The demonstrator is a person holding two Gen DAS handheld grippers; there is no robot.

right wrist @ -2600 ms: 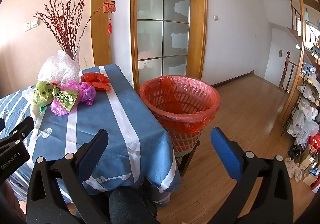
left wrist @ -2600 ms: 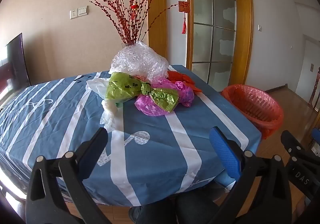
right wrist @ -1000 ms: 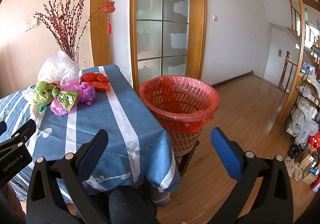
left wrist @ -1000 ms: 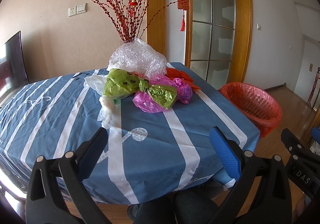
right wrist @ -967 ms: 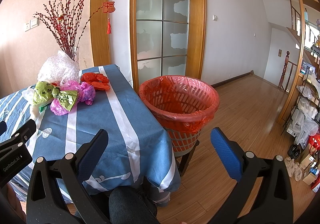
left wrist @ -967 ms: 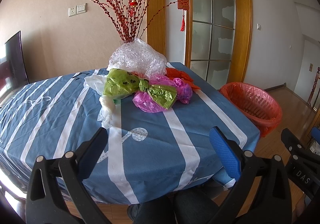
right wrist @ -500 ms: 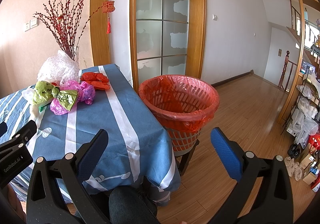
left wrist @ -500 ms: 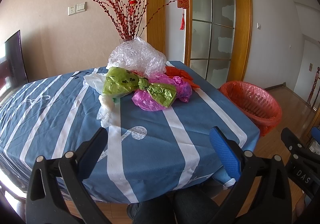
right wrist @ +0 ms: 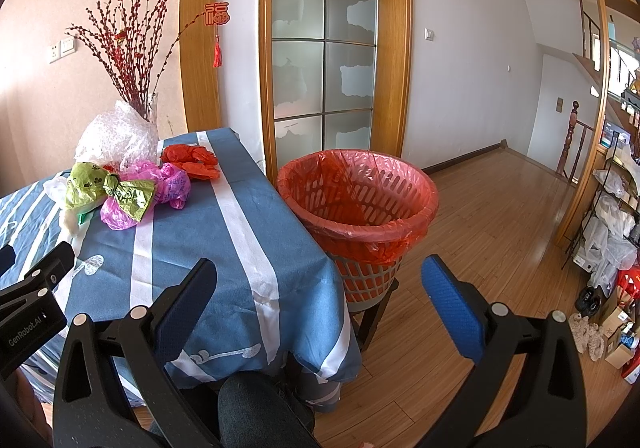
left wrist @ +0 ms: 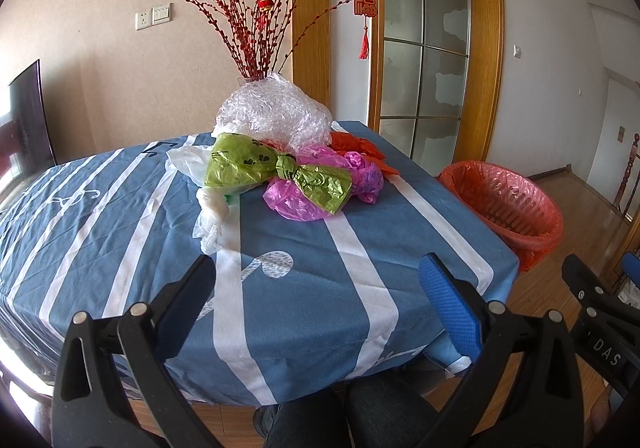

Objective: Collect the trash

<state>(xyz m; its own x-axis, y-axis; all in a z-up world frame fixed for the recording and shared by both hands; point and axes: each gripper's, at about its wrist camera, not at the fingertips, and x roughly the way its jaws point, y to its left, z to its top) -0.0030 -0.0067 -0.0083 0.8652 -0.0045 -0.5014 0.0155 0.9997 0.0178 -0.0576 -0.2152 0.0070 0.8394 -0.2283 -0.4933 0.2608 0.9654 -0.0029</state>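
A heap of plastic trash lies on the blue striped table (left wrist: 120, 216): a knotted green bag (left wrist: 276, 170), a pink bag (left wrist: 296, 204), a red bag (left wrist: 356, 146), a white bag (left wrist: 208, 208) and clear bubble wrap (left wrist: 272, 116). The heap also shows in the right wrist view, with the green bag (right wrist: 108, 188) in front. A basket lined with a red bag (right wrist: 356, 200) stands on a stool off the table's right edge. My left gripper (left wrist: 316, 288) is open and empty, near the table's front edge. My right gripper (right wrist: 320, 288) is open and empty, short of the basket.
A vase of red branches (left wrist: 256, 32) stands behind the heap. A glass door (right wrist: 324, 60) is behind the basket. Wooden floor (right wrist: 500, 228) stretches right, with shelves and bags (right wrist: 616, 224) at the far right. A dark chair back (left wrist: 28, 116) is at the left.
The left gripper has eased slightly forward toward the heap, which sits a little lower and larger in view. The right gripper has barely moved. Both stay open.
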